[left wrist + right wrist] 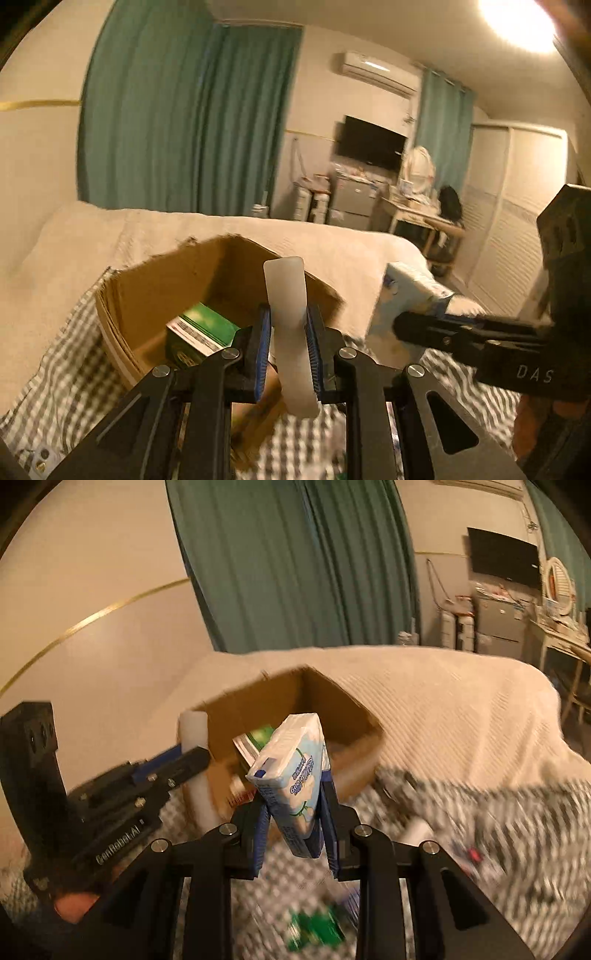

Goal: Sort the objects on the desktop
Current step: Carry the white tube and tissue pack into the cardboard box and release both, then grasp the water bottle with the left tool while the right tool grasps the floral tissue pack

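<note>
My left gripper [287, 332] is shut on a white curved plastic piece [286, 295], held upright just in front of an open cardboard box [147, 288]. A green box [201, 326] lies inside the cardboard box. My right gripper [295, 812] is shut on a blue-and-white tissue pack [291, 775] and holds it above the checked cloth near the cardboard box [332, 701]. The right gripper also shows in the left wrist view [417, 325] with the tissue pack [399, 295]. The left gripper shows in the right wrist view [184, 760] with the white piece [197, 775].
A grey checked cloth [74, 362] covers the surface. A beige blanket [443, 709] lies behind the box. A green item [314, 926] and small blurred objects [472, 853] lie on the cloth. Green curtains [177, 122] and a wall stand behind.
</note>
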The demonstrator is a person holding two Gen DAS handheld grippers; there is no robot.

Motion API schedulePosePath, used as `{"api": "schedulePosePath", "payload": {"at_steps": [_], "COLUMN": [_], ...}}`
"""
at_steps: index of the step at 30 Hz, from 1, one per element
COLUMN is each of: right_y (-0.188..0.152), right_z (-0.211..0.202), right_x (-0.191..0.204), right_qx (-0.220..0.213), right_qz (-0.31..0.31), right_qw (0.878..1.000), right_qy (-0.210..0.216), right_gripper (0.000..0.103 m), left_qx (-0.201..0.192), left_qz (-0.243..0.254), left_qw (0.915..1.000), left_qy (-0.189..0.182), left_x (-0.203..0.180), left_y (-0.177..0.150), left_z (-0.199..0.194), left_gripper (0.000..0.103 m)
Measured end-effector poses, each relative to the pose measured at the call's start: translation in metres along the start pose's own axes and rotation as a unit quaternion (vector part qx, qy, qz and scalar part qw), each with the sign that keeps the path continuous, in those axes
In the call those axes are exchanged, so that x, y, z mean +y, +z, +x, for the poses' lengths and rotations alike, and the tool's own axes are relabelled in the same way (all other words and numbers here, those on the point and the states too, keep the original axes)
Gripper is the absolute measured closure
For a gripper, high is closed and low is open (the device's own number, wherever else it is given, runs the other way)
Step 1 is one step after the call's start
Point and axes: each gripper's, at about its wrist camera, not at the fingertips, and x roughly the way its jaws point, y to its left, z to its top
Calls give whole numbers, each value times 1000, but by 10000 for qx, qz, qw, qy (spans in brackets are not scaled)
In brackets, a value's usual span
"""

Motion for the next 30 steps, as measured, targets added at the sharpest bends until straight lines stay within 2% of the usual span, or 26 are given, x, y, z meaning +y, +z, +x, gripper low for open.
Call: {"api": "schedulePosePath", "payload": {"at_steps": [3, 8, 9, 10, 11, 12, 13, 14, 15, 17, 22, 26, 30], "right_y": [22, 33, 34, 33, 33, 33, 34, 34, 33, 27, -8, -45, -85], "right_z": [41, 95, 101, 100, 101, 99, 96, 93, 84, 67, 3, -33, -49], "right_x": [2, 4, 3, 1, 0, -2, -5, -6, -8, -15, -48, -76, -106], "right_qx": [230, 520, 505, 482, 451, 386, 345, 329, 249, 116, -109, 0, 193], "right_qz": [205, 222, 258, 313, 371, 435, 490, 511, 528, 500, 464, 590, 749], "right_qw": [9993, 9984, 9983, 9982, 9981, 9980, 9979, 9978, 9978, 9977, 9912, 9819, 9761], "right_qy": [192, -19, -101, -160, -215, -257, -246, -252, -315, -448, -1232, -1799, -2029], "right_gripper": [78, 75, 71, 53, 34, 29, 29, 29, 29, 29, 26, 26, 26], "left_qx": [165, 532, 595, 652, 722, 743, 730, 651, 500, 291, 371, 586, 1000], "left_qz": [-247, -416, -416, -410, -401, -399, -396, -407, -431, -443, -306, -83, 238], "left_qw": [9992, 9971, 9968, 9965, 9960, 9958, 9959, 9963, 9969, 9978, 9987, 9981, 9930], "left_qy": [270, 341, 344, 337, 342, 349, 365, 396, 418, 394, 177, -168, -589], "left_x": [22, 52, 54, 56, 57, 58, 58, 58, 57, 52, 22, -19, -67], "left_y": [4, -14, -17, -20, -24, -26, -27, -28, -29, -30, -40, -56, -85], "left_z": [24, 54, 58, 60, 61, 61, 59, 54, 46, 32, 12, 6, 9], "left_gripper": [84, 84, 81, 81, 75, 58, 45, 24, 11, 6, 4, 0, 0]}}
